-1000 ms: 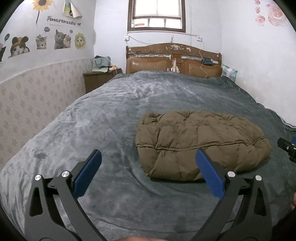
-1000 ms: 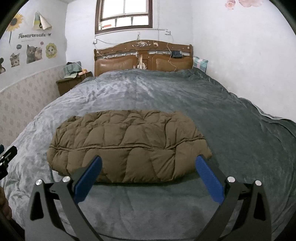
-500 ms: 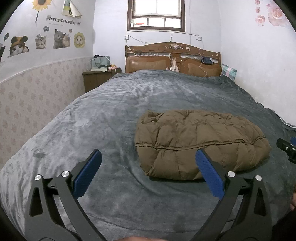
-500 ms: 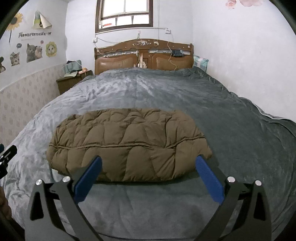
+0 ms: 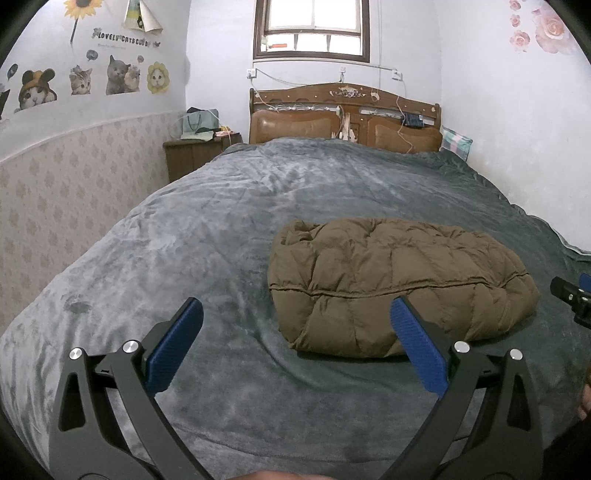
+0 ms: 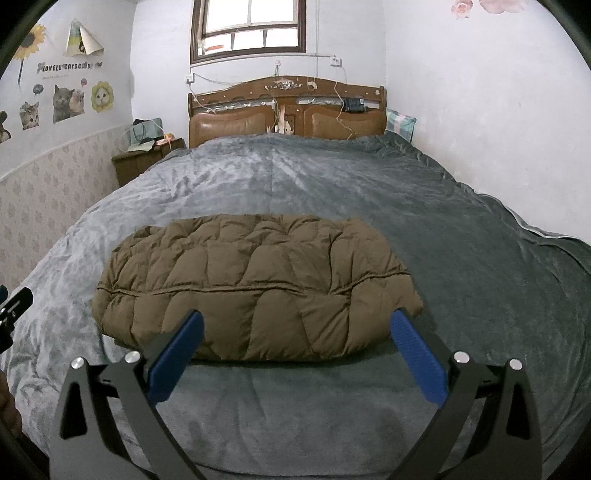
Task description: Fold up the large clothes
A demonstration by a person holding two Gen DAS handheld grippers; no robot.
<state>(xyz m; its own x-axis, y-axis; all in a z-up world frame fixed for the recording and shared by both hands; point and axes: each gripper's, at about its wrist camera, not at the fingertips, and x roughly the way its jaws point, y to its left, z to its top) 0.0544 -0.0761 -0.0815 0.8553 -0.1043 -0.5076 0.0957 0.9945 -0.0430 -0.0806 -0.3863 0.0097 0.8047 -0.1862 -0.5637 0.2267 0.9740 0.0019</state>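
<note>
Grey bed [image 6: 461,258], folded brown jacket [image 6: 255,284] beyond right claw [image 6: 295,332]

We record soft, cool daylight entering from the wood-framed window [image 5: 311,27] above the headboard, its panes overexposed. Thin shadow under the brown quilted puffer coat [image 6: 255,288]. Both views sharp; fisheye bends walls, with black vignette at corners.
</note>
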